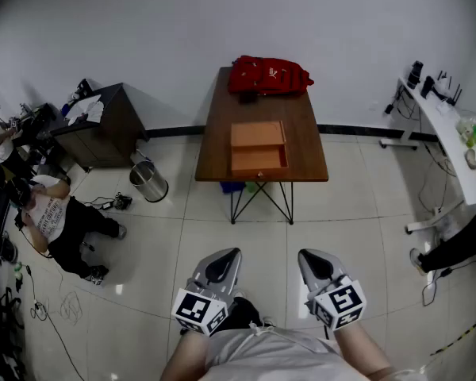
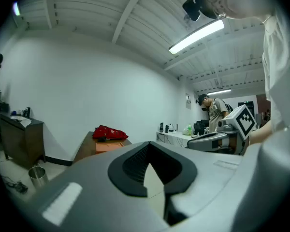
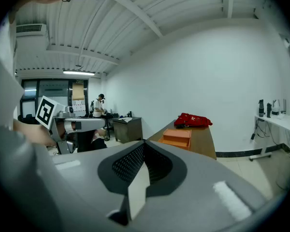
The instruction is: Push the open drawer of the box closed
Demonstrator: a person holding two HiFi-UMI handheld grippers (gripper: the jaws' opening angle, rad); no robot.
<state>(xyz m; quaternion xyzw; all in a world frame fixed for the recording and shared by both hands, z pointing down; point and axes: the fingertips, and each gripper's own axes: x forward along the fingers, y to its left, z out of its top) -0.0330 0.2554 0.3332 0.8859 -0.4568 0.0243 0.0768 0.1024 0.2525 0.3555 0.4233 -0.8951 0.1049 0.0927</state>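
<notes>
Claws, two in number: the left claw (image 1: 226,259) and the right claw (image 1: 313,260) are held side by side close to the person's body, over the tiled floor (image 1: 143,244), both pointing toward the surface (image 1: 220,137). Each carries one marker cube (image 1: 200,309) at its rear. In the left gripper view the left claw's (image 2: 147,146) jaws are clenched tip to tip with nothing between them. In the right gripper view the right claw (image 3: 144,145) is likewise clenched and empty.

One brown wooden surface on dark crossed legs stands against the white wall, well apart from both claws. On it rests one orange box (image 1: 258,133), near the middle. Its single drawer (image 1: 259,159) is pulled out toward the near edge of the surface, and the interior shows. One red bag (image 1: 268,76) lies at the far end, behind the box and close to the wall.

To the left of the surface stand one metal bin (image 1: 147,181) and one dark cabinet (image 1: 103,125). One person (image 1: 59,221) sits on the floor at far left. One white desk (image 1: 452,145) carrying small items runs along the right.
</notes>
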